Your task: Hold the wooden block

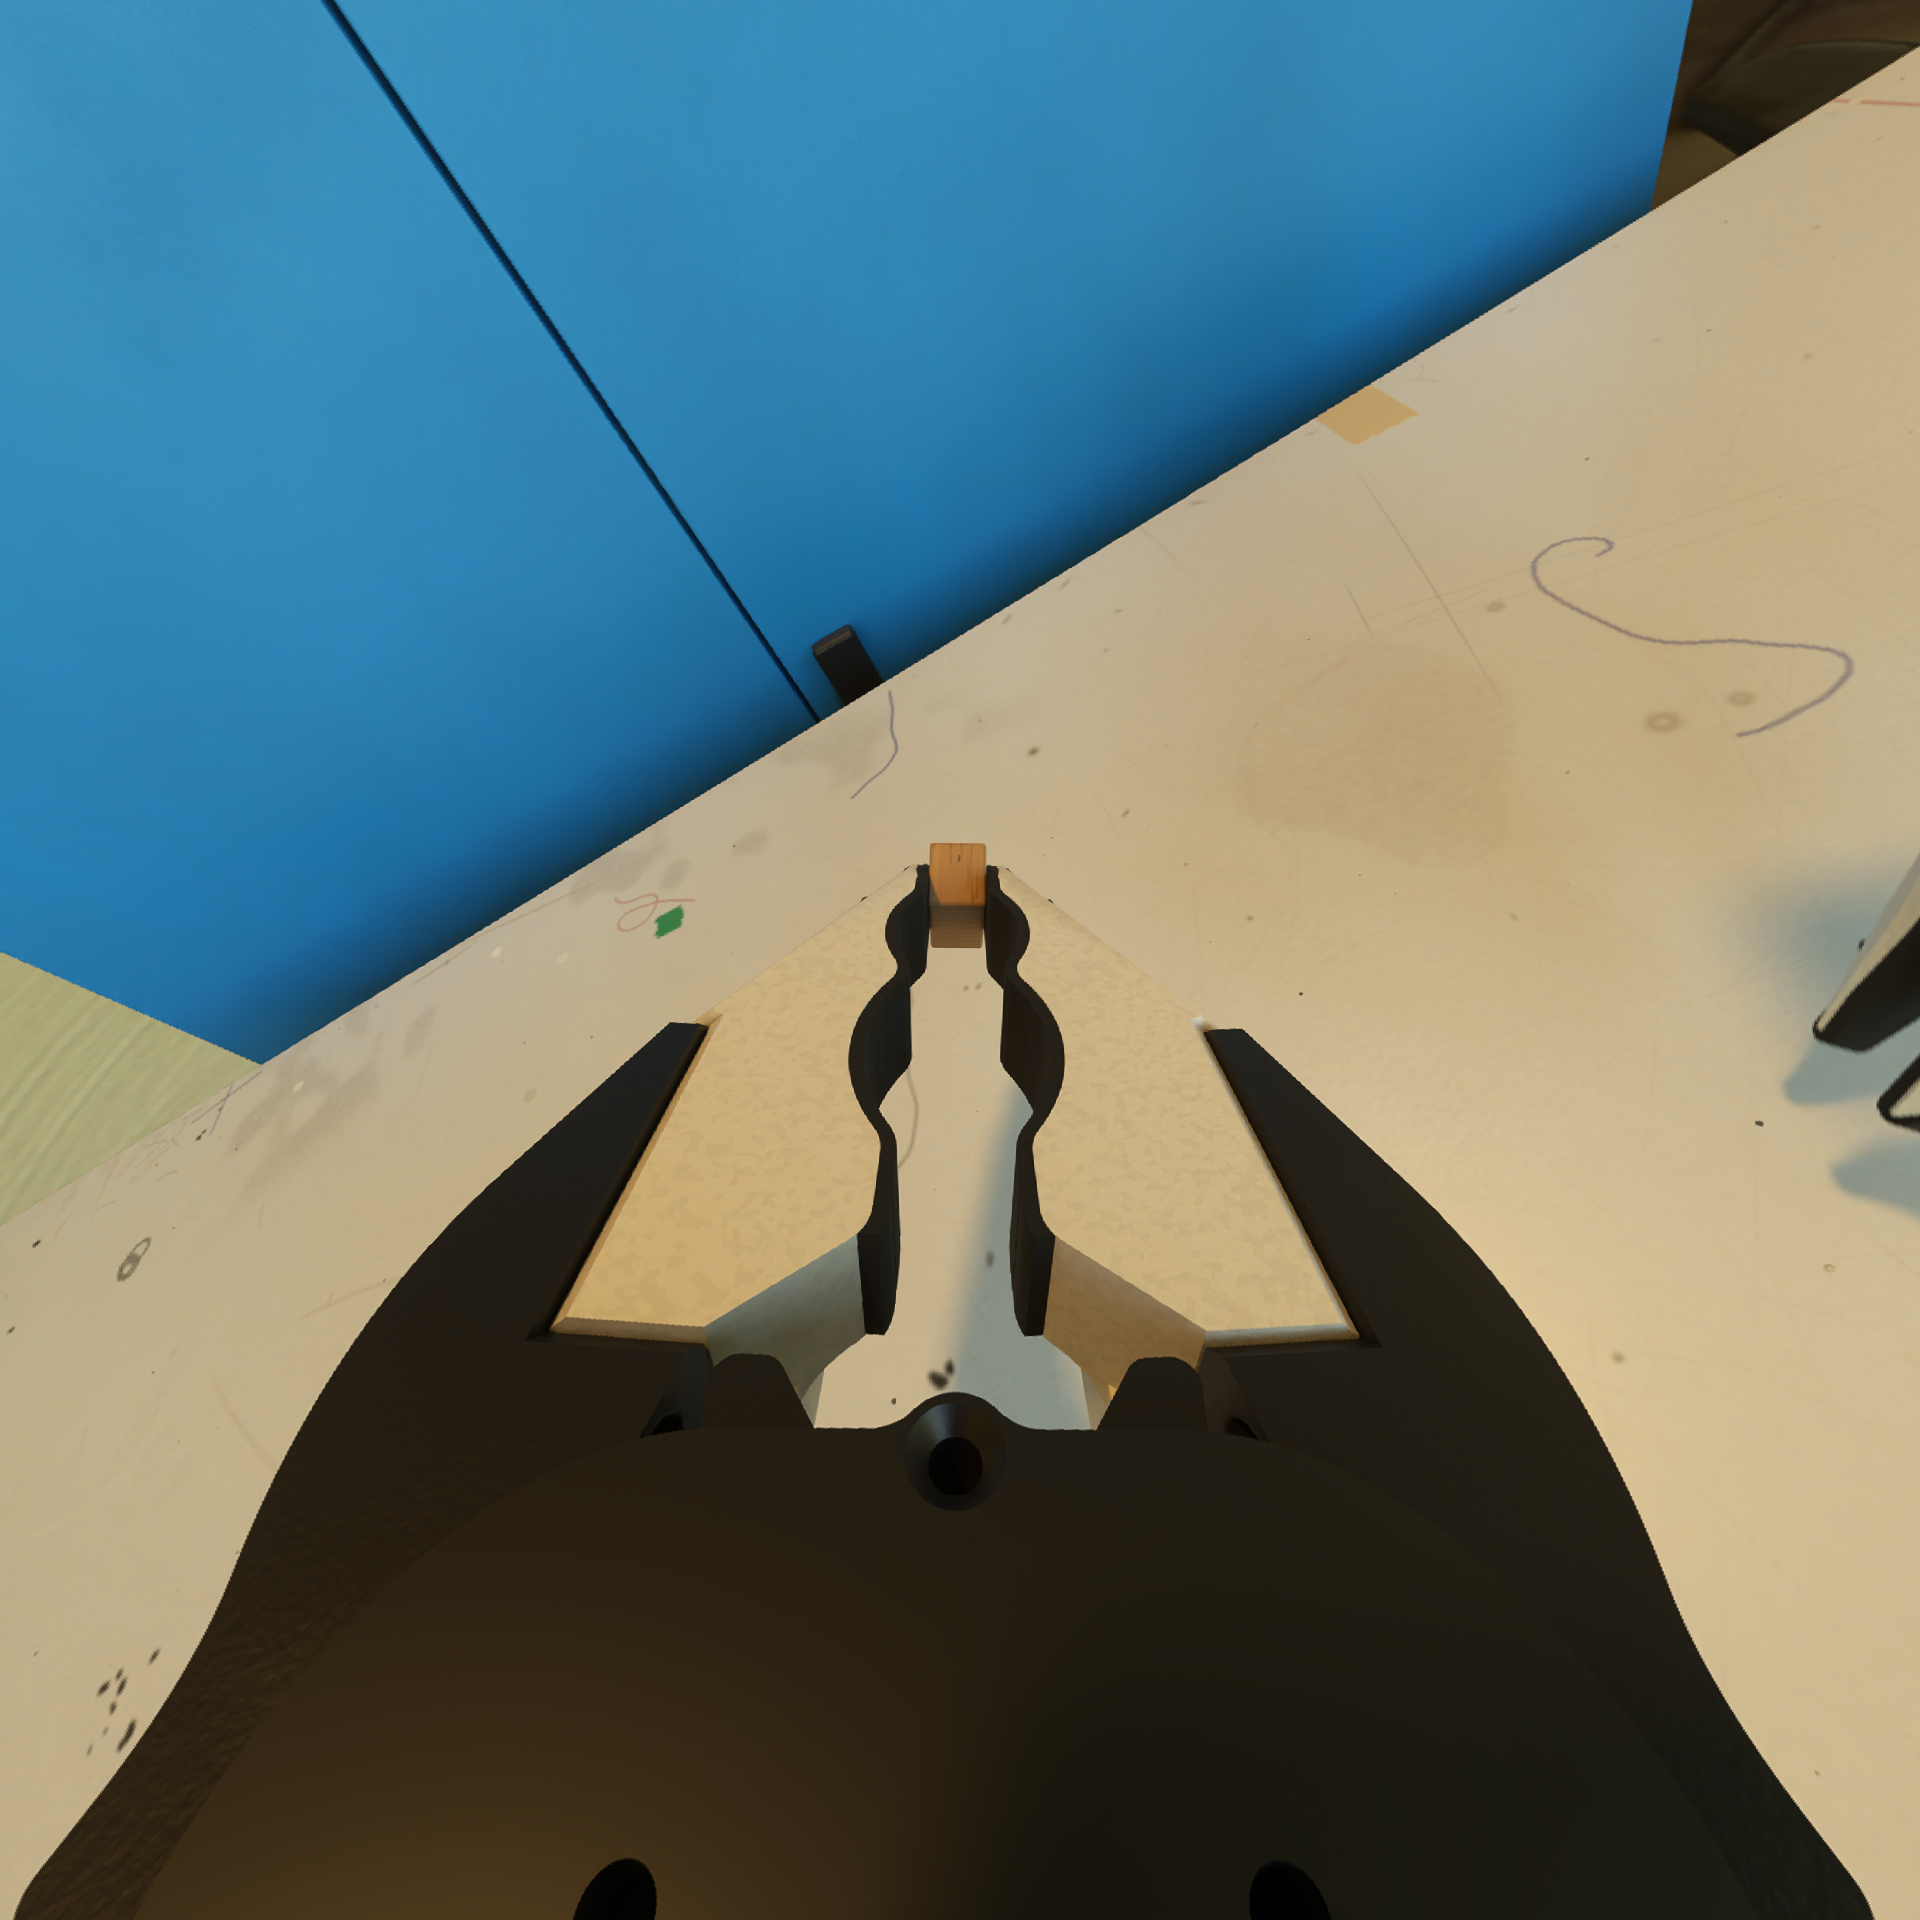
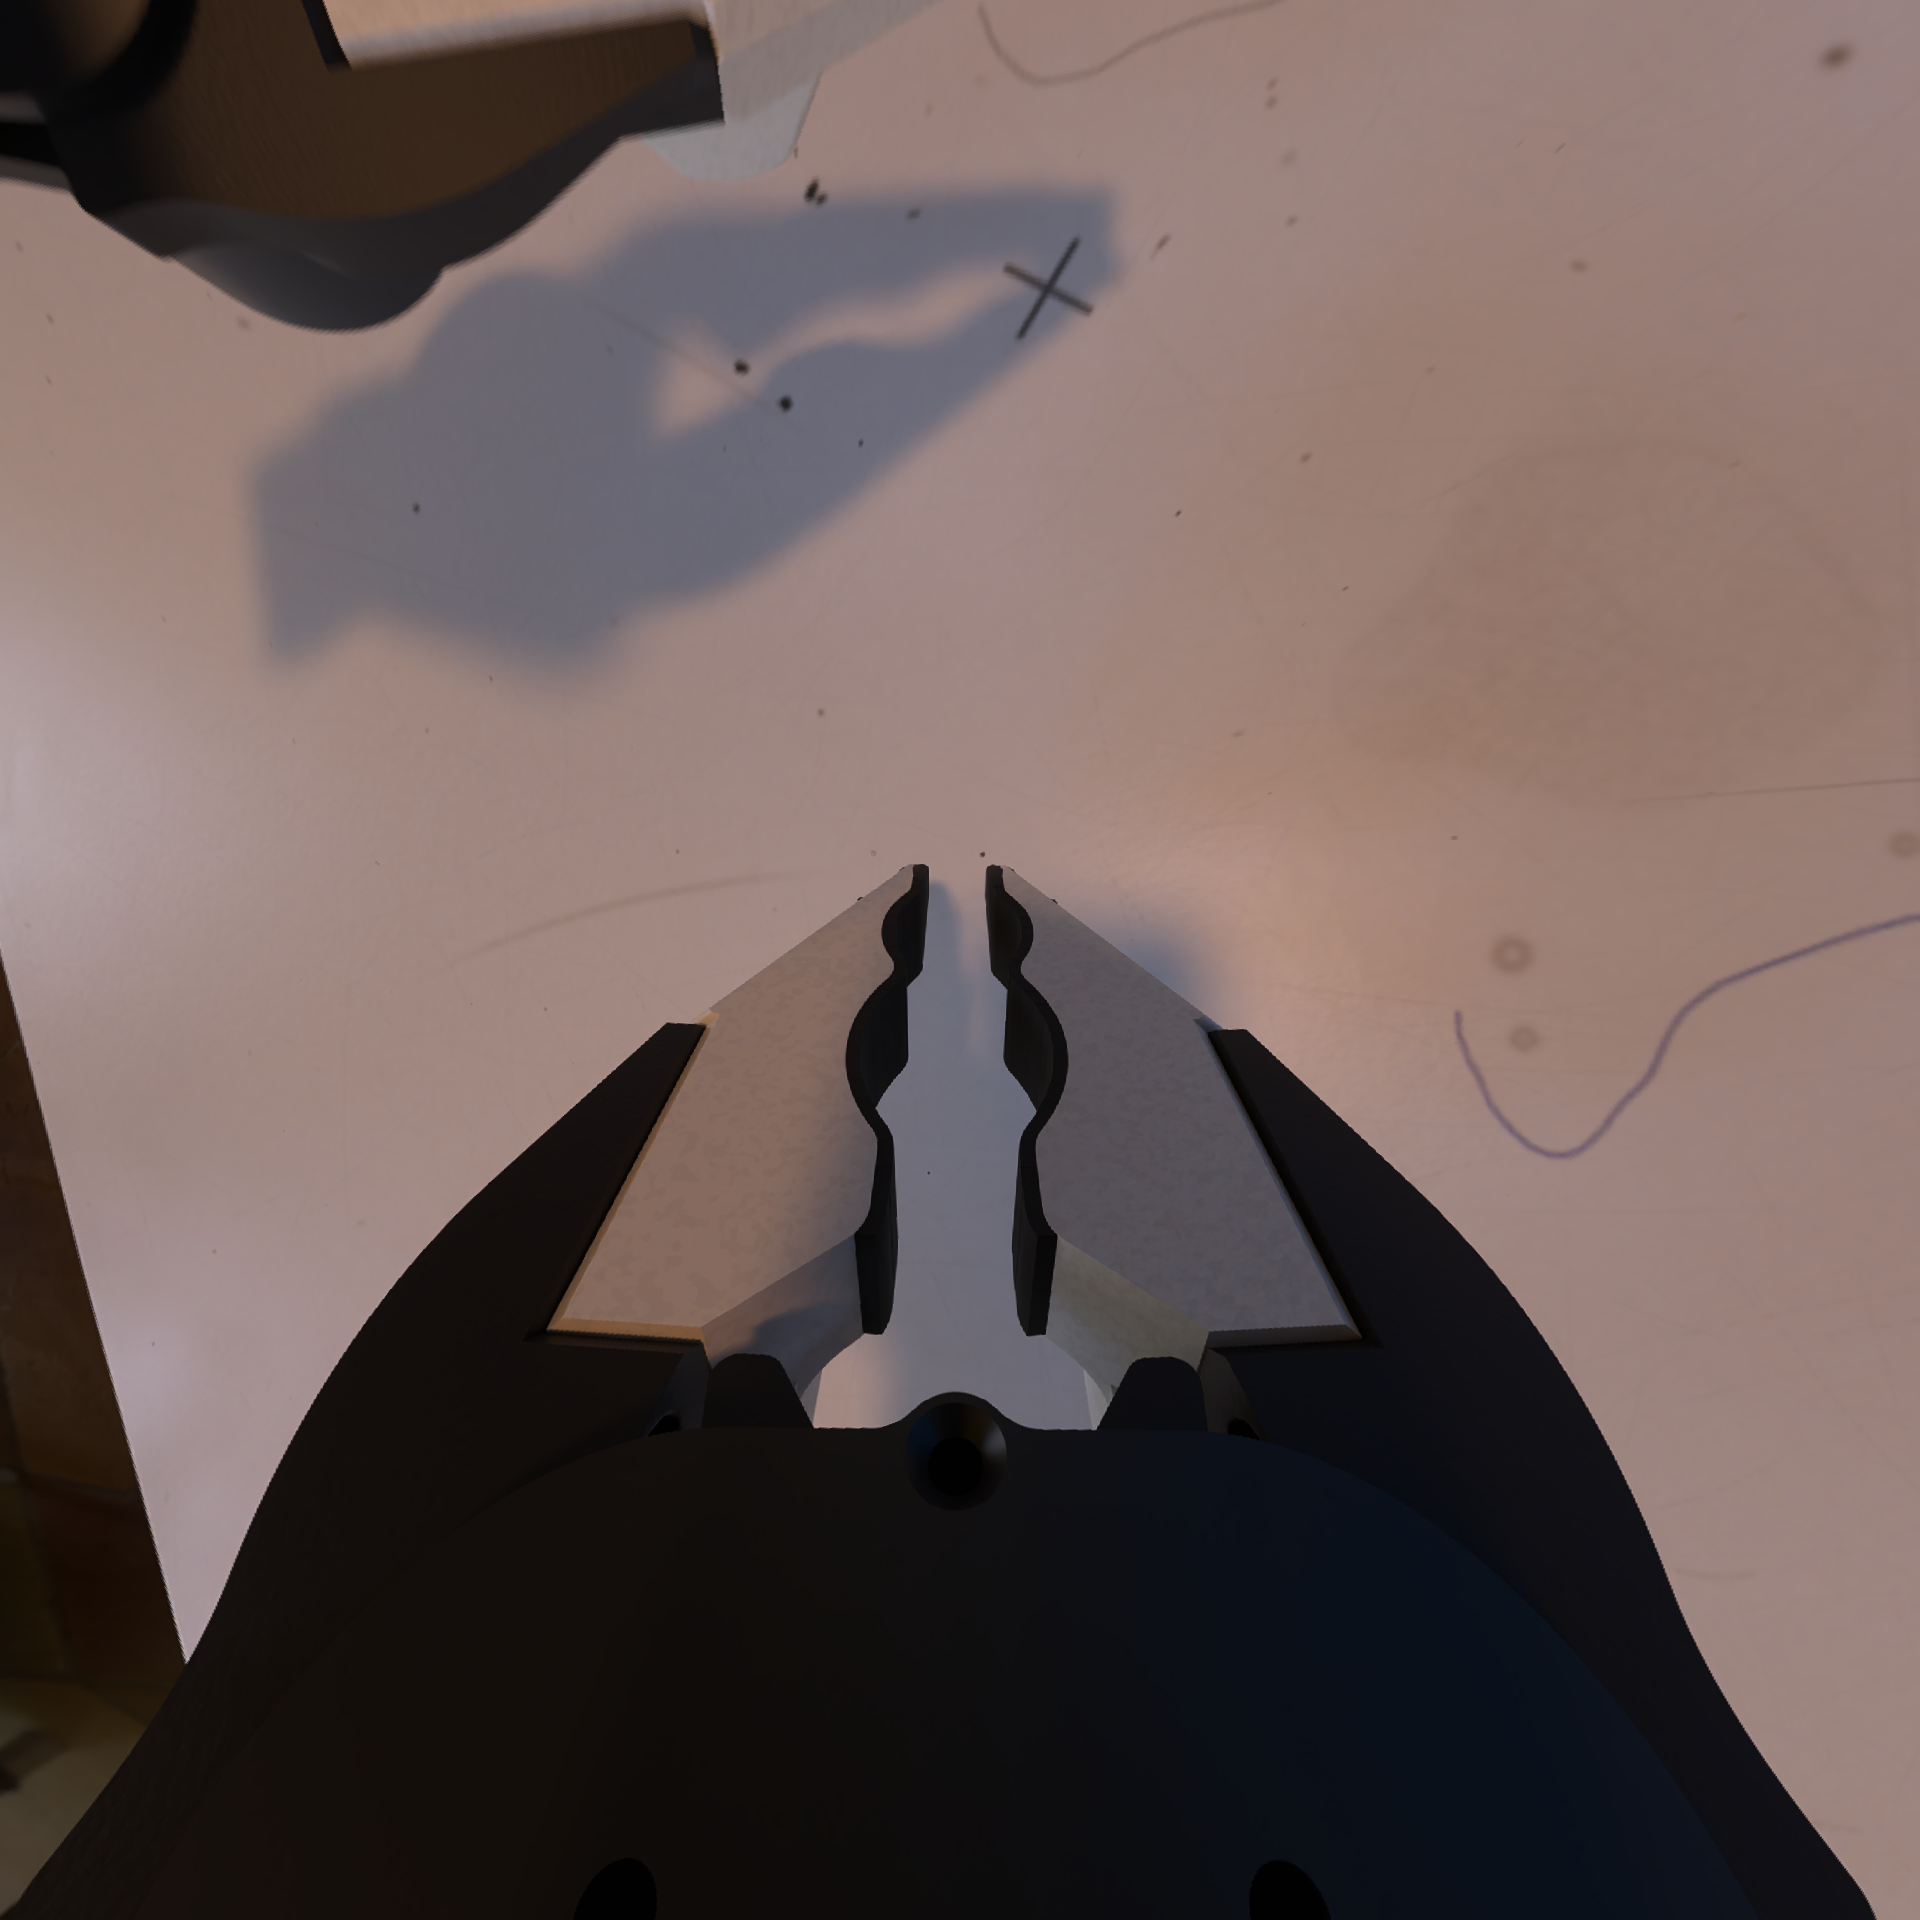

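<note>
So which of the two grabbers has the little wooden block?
The left gripper: the small orange-brown wooden block sits pinched between its fingertips. The right gripper has nothing between its fingers.

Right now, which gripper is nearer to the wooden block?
Left. The left gripper has the wooden block pinched between its fingertips. The right gripper hangs over bare table, no block in its view.

bright warm light, soft shadows, wide-angle distortion

Grainy wooden block (image 1: 957, 875), matt black fingers (image 1: 906, 940), scuffed, pen-marked table (image 1: 1351, 935)
</note>
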Action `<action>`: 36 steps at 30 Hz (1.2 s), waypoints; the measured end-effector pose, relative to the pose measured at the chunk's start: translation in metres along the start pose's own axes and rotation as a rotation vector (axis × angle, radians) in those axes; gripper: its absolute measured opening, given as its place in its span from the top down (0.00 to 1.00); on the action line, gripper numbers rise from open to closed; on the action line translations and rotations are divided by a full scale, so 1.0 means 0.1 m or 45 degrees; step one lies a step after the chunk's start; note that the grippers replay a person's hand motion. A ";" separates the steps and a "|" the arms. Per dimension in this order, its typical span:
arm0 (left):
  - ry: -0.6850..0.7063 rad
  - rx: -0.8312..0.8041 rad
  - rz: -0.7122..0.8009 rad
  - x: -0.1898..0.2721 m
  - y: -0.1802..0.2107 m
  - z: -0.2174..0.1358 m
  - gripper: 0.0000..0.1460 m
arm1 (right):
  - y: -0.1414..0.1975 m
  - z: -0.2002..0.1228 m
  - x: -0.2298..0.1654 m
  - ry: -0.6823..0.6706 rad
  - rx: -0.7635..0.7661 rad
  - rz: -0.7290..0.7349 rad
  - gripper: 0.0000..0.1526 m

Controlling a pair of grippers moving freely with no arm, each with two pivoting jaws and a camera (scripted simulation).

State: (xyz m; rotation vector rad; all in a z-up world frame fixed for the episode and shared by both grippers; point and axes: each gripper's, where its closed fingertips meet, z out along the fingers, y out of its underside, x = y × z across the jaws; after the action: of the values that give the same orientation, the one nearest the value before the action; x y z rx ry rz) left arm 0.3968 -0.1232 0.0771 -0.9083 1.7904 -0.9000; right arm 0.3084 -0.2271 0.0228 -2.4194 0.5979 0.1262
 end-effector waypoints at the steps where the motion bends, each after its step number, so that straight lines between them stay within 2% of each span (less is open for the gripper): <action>1: 0.000 0.000 0.000 0.00 0.00 0.00 0.94 | -0.02 -0.03 0.01 0.006 0.021 0.004 0.93; 5: 0.001 0.002 0.000 0.00 0.00 0.00 0.94 | 0.07 -0.04 0.22 0.202 -0.033 -0.090 0.89; 7: 0.004 0.003 0.001 0.00 0.00 0.00 0.94 | 0.10 0.00 0.23 0.239 -0.054 -0.130 0.89; 15: 0.006 0.001 0.003 0.00 0.00 0.00 0.94 | 0.09 0.03 0.21 0.216 -0.027 -0.168 0.89; 22: 0.006 0.002 0.001 0.00 0.00 -0.01 0.94 | 0.06 0.04 0.21 0.225 0.012 -0.117 0.89; 30: -0.002 0.010 0.007 0.02 -0.02 0.00 0.94 | -0.23 -0.06 0.13 0.240 0.077 -0.145 0.89; 36: -0.007 0.018 0.023 0.03 -0.04 -0.02 0.94 | -0.41 0.07 0.17 0.229 0.074 0.011 0.89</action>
State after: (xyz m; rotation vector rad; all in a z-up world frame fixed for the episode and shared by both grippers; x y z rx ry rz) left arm 0.3948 -0.1273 0.0804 -0.8836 1.7825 -0.8966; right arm 0.3425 -0.2009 0.0363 -2.3878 0.6830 -0.1045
